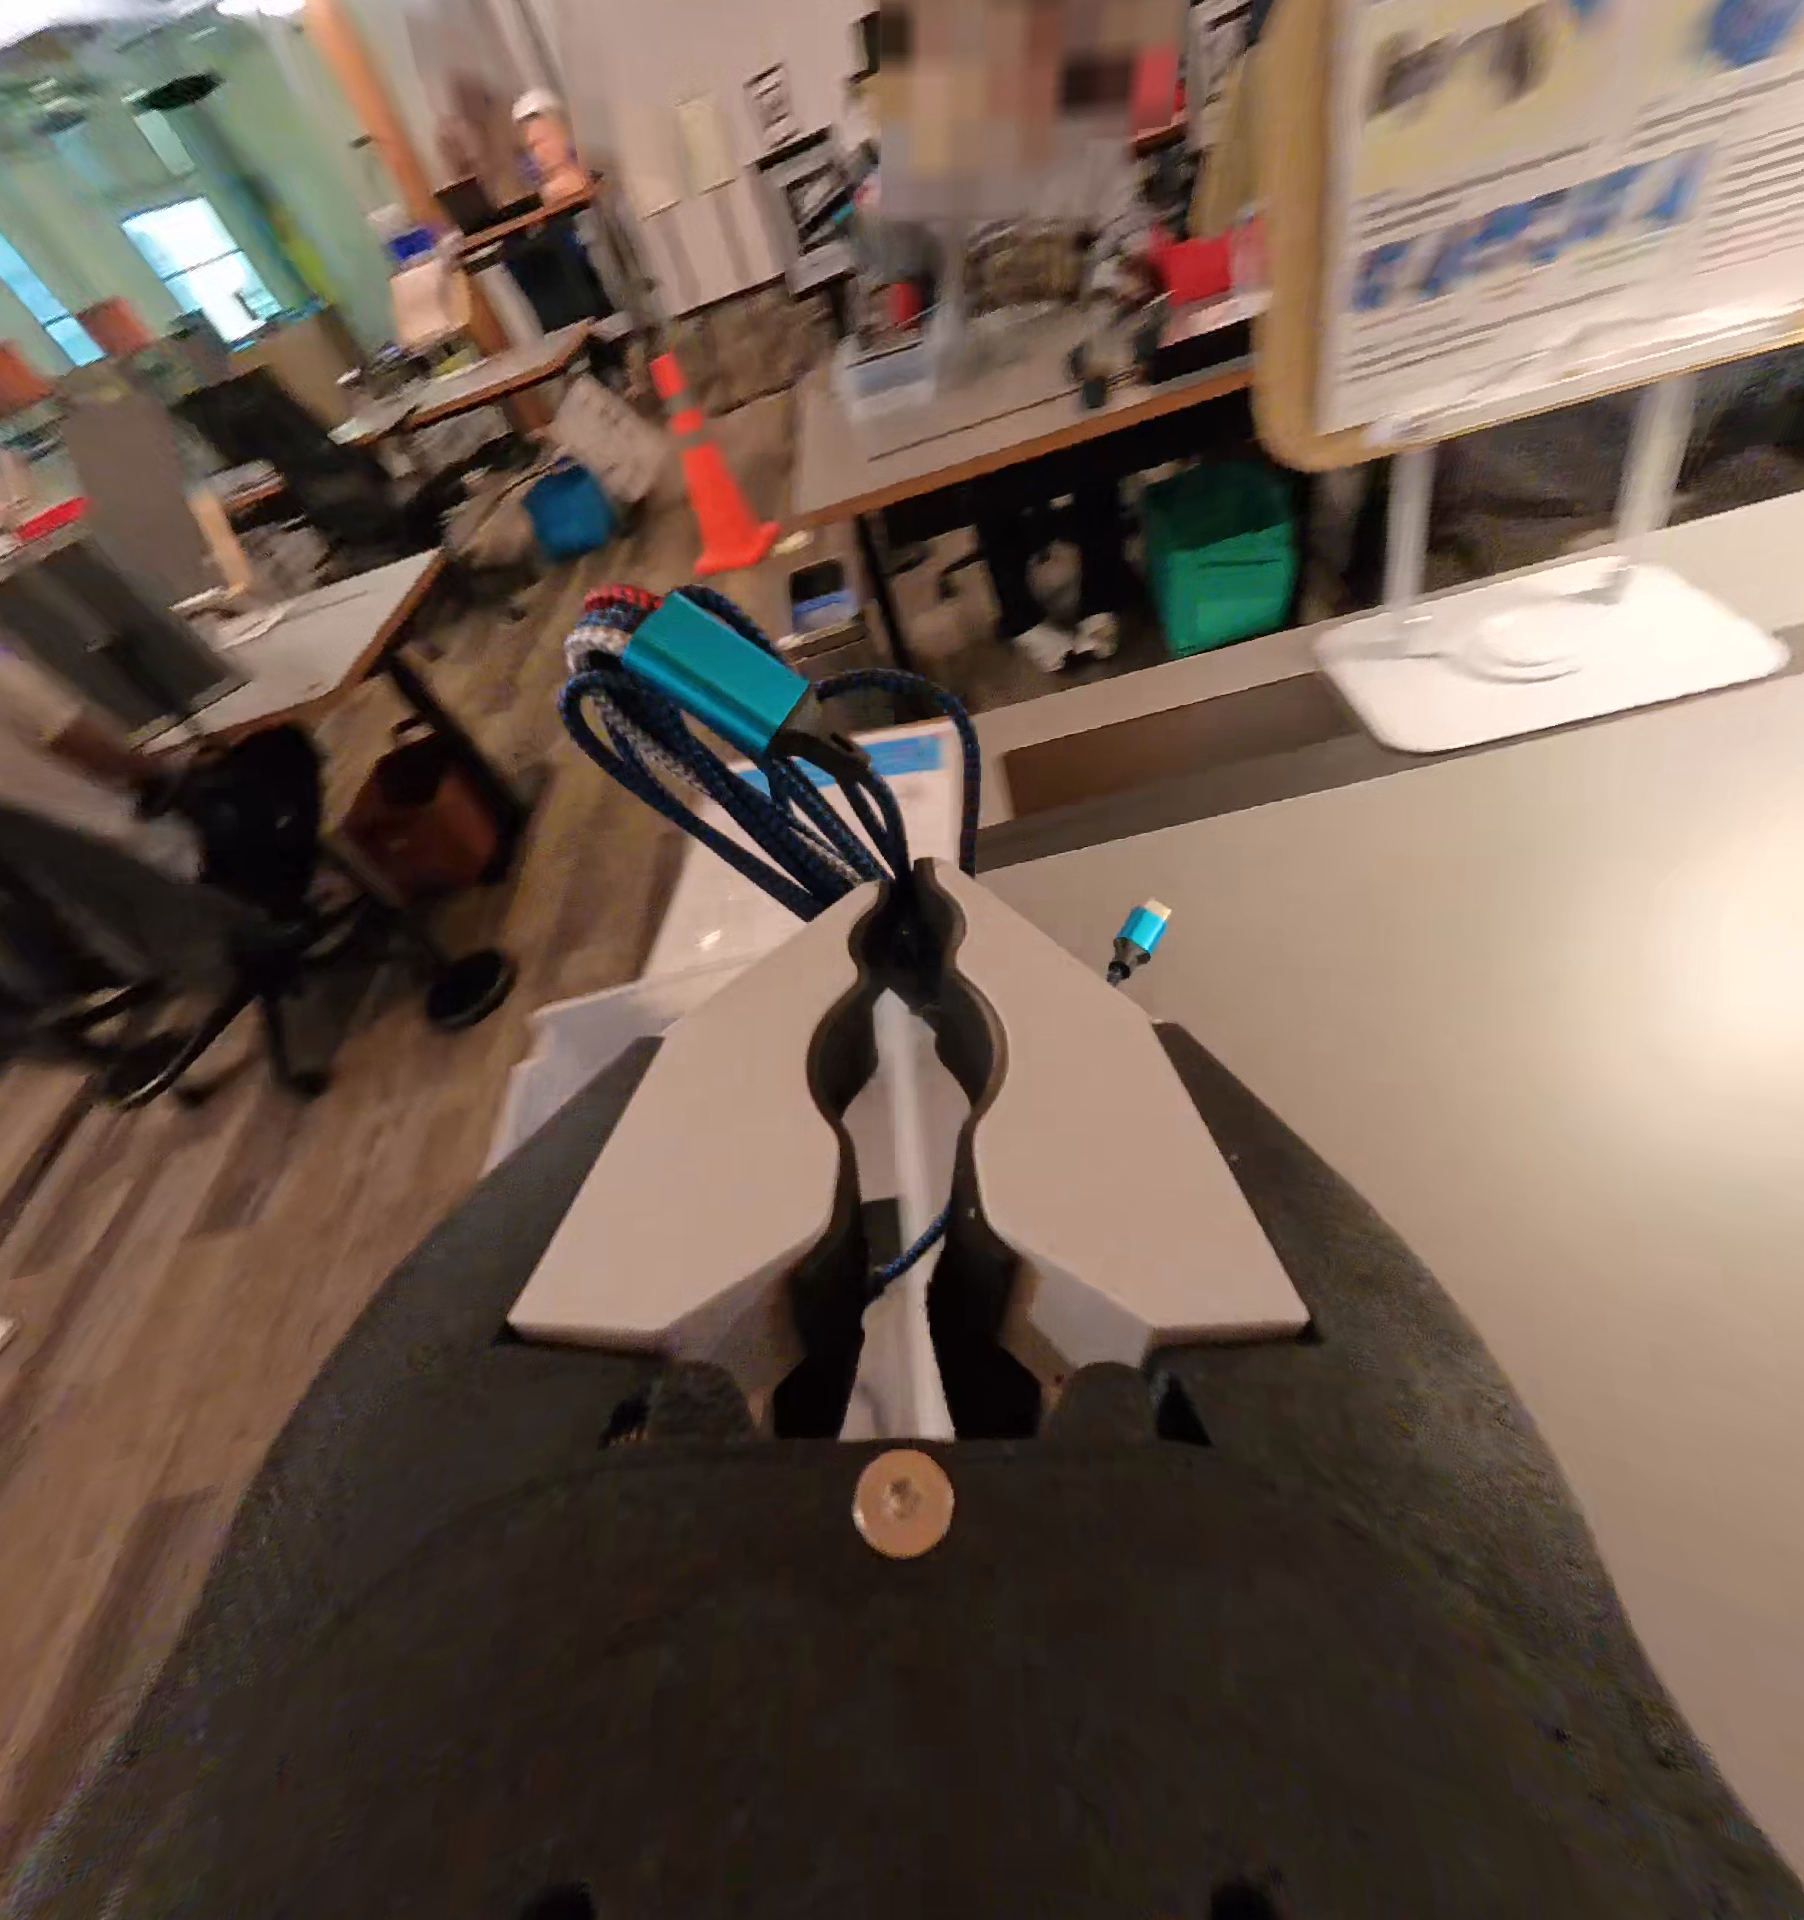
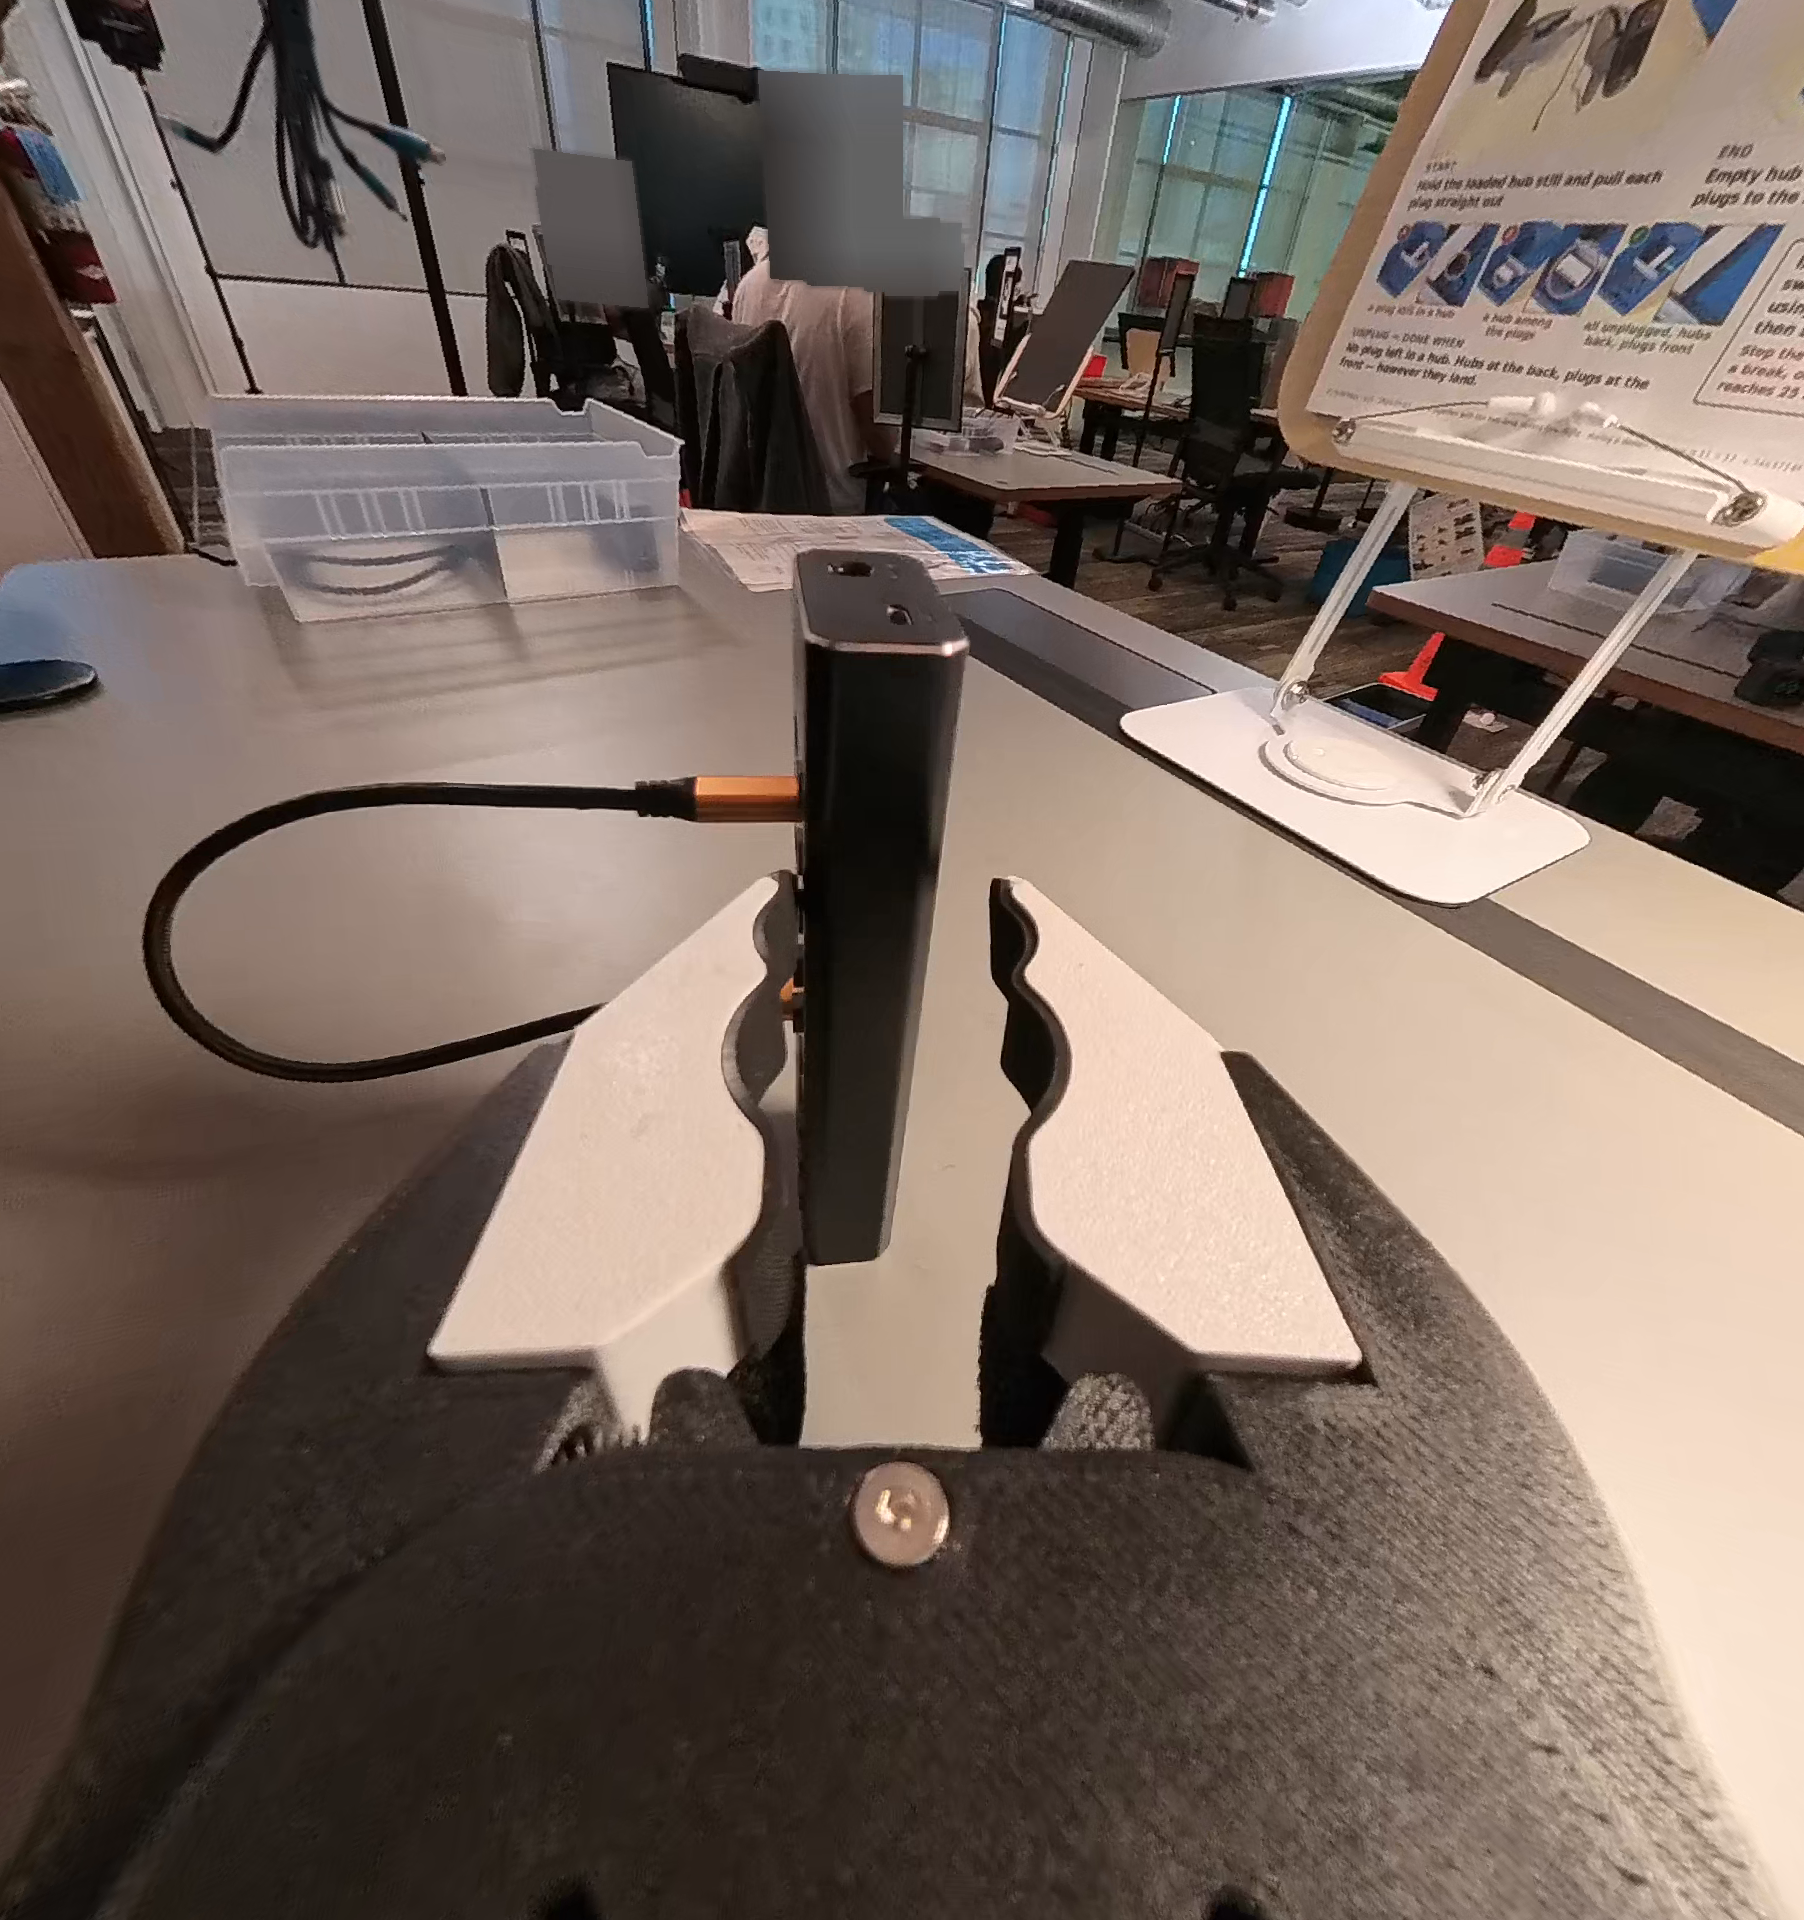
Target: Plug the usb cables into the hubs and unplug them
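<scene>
In the left wrist view my left gripper (image 1: 913, 899) is shut on a bundle of blue braided usb cables (image 1: 690, 790). The bundle rises above the fingertips with a teal metal block (image 1: 716, 675) at its top. A small blue plug (image 1: 1142, 935) hangs to the right, over the grey table (image 1: 1449, 1039). In the right wrist view my right gripper (image 2: 893, 894) is open around a black hub (image 2: 872, 935) that stands on end on the table. The left finger is close against the hub and a gap shows on the right. A gold plug (image 2: 747, 800) on a black cable (image 2: 358, 821) sits in the hub's left side.
A clear plastic bin (image 2: 441, 499) and papers (image 2: 877, 540) lie at the table's far side. A card stand with a white base (image 2: 1397, 790) is at the right, also in the left wrist view (image 1: 1542, 655). The table's left edge drops to the floor and an office chair (image 1: 254, 883). Tip to tip, the grippers are about 55 centimeters apart.
</scene>
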